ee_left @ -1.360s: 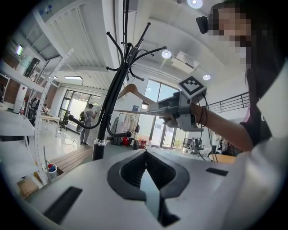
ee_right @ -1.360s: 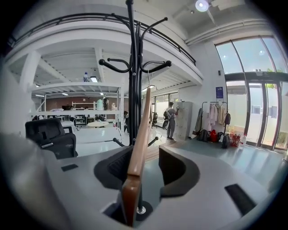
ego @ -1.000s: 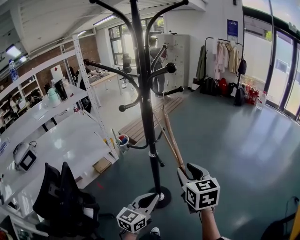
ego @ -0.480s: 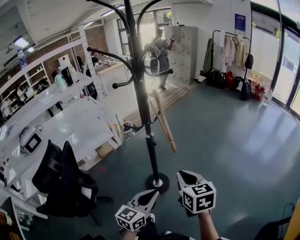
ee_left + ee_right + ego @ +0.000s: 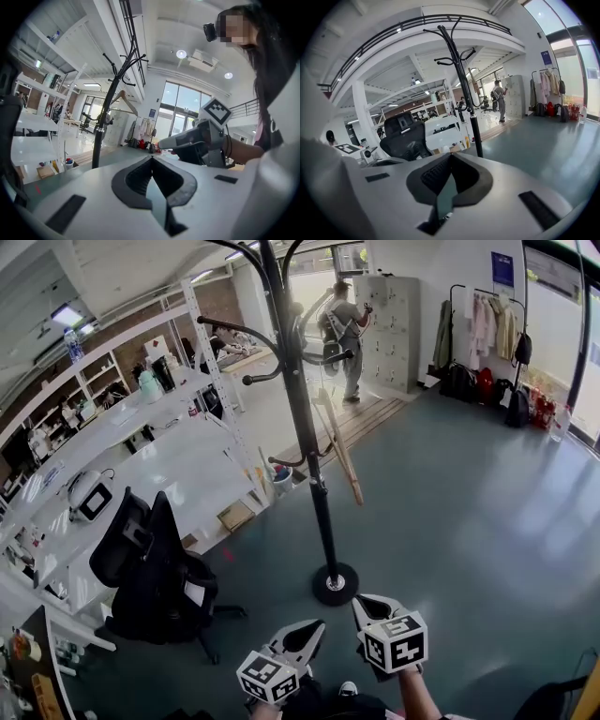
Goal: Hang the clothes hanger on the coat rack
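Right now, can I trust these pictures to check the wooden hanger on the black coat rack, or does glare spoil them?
Head view: sharp, the wooden clothes hanger stands out against the floor on the black metal coat rack; window glare stays at the right edge. Left gripper view: backlit, rack almost a silhouette. Right gripper view: fisheye bows the rack, corners dark.

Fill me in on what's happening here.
A person holds a gripper in each hand, low in front of them and short of the black coat rack. The wooden clothes hanger already hangs from one of the rack's arms, and neither gripper touches it. The left gripper has its jaws shut on nothing. The right gripper has just closed its jaws, also empty. The hanging looks done.
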Tool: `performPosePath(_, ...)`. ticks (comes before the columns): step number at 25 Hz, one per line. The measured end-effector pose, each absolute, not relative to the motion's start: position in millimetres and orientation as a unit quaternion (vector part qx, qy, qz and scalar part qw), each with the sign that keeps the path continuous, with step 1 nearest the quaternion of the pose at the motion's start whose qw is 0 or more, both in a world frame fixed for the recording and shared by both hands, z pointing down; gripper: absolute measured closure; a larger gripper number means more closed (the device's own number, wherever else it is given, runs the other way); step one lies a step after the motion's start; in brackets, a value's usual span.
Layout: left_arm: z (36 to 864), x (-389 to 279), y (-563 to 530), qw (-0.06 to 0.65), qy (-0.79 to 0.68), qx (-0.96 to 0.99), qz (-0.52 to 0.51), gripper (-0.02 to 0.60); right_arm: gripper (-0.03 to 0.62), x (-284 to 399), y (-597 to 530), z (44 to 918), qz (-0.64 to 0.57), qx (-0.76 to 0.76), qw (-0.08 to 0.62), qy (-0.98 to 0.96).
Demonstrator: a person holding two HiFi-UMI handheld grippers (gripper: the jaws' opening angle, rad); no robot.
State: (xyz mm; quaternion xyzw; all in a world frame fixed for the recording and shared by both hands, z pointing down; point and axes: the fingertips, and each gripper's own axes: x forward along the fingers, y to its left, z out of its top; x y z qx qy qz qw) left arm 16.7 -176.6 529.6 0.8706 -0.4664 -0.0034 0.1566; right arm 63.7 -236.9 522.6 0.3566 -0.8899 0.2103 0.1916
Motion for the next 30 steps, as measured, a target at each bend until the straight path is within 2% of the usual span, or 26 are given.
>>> performPosePath(13, 521, 0, -111, 0.141, -0.467, 0.873, -0.01, 0.581, 0.585, 49, -149, 549, 0.258, 0.342, 0.176, -0.886)
performPosePath(22, 523, -62, -17, 0.14, -0.456, 0.879, -0.003, 0.581, 0.585, -7, -59, 551, 0.255, 0.373, 0.162, -0.877)
performPosePath(30, 533, -87, 47, 0.15, -0.427, 0.892, 0.006, 0.581, 0.585, -34, 17, 563, 0.273, 0.384, 0.153, -0.869)
